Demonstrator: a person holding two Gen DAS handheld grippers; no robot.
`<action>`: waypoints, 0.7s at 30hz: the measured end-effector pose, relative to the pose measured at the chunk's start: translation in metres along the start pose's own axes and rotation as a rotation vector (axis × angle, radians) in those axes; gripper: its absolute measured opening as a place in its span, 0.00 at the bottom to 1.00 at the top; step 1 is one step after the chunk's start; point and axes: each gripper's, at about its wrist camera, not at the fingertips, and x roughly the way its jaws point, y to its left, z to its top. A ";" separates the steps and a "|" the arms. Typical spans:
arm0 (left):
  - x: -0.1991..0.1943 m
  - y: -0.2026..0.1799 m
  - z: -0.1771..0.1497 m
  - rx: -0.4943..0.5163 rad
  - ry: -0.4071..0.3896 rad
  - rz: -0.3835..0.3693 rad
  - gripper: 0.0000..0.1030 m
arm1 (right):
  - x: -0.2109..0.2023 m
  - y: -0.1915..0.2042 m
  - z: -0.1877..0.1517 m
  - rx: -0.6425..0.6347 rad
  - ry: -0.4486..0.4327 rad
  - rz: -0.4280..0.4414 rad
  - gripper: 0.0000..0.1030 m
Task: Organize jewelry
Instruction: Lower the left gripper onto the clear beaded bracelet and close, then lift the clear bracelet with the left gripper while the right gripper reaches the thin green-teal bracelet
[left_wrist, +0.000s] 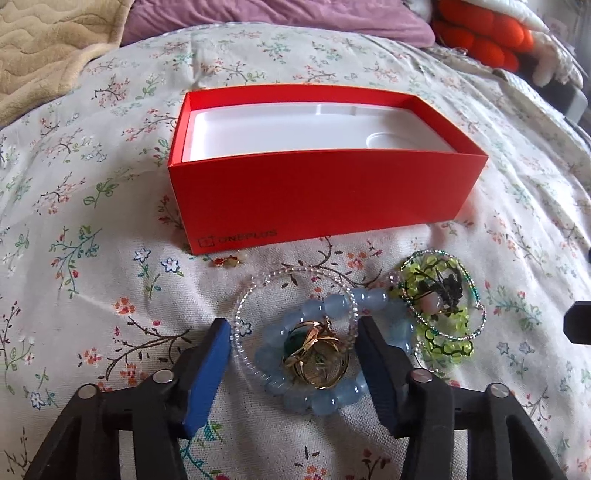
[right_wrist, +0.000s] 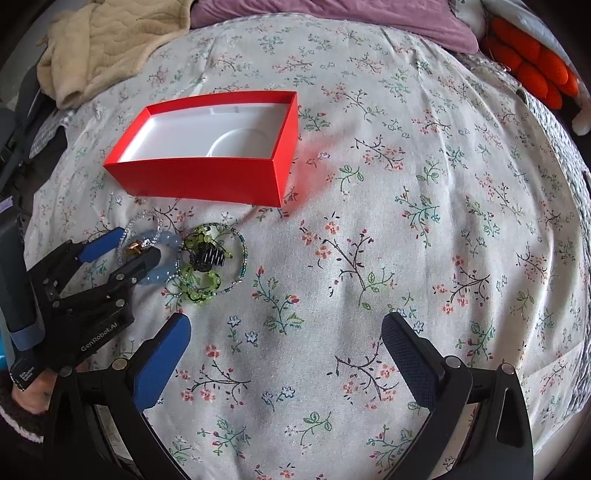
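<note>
- Lettering "ONEPLUS" with a logo marks the front wall of the open red cardboard box (left_wrist: 325, 192) with white insert, on the floral bedsheet (left_wrist: 92, 280).
- "GenRobot.AI" is printed on the left gripper (left_wrist: 293, 334); its blue-padded fingers (left_wrist: 207, 376) half open, straddling gold rings (left_wrist: 317, 360) inside a pale-blue bead bracelet (left_wrist: 321, 400), not gripping.
- Right gripper (right_wrist: 286, 356) gapes wide, empty.
- Green bead jewelry (left_wrist: 439, 306) lies just beside.

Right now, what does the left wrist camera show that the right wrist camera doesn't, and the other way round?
Only the left view shows the logo on the red box, a small charm lying beside it, and the gold rings inside the blue bracelet close up.

Only the right view shows the left tool from outside, and the right tool open over bare bedspread.

Both show the box, the blue bracelet, the green beads and the beige blanket.
</note>
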 end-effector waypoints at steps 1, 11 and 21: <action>-0.002 -0.001 0.000 -0.003 -0.003 -0.003 0.52 | 0.000 -0.001 0.000 0.000 -0.002 0.000 1.00; -0.020 -0.004 0.001 0.008 -0.036 -0.006 0.41 | 0.003 0.001 0.004 0.006 -0.018 0.019 1.00; -0.026 0.012 -0.007 -0.014 -0.006 -0.037 0.55 | 0.027 0.023 0.001 -0.074 -0.047 0.097 0.95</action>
